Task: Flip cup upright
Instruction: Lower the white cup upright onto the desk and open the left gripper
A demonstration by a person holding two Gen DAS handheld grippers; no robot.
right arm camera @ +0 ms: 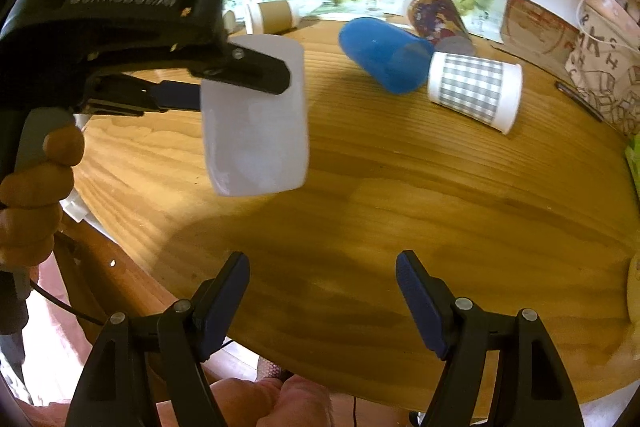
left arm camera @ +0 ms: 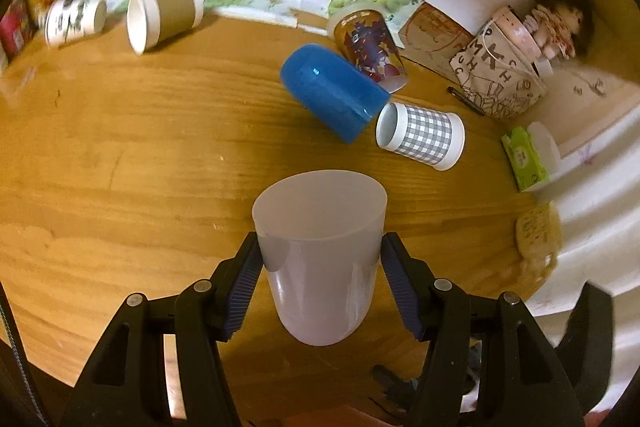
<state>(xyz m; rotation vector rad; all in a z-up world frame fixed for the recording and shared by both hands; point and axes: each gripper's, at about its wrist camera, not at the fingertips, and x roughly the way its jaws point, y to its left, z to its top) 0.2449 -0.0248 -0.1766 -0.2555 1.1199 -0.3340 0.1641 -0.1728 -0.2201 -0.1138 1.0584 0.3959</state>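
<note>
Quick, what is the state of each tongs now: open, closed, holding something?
Left tongs: closed on the white cup, held above the table.
Right tongs: open, holding nothing.

Warm dim light, fisheye warp, blurred edges.

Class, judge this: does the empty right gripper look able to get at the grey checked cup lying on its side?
Probably yes: the right gripper is open, and only bare table lies between it and the checked cup.
</note>
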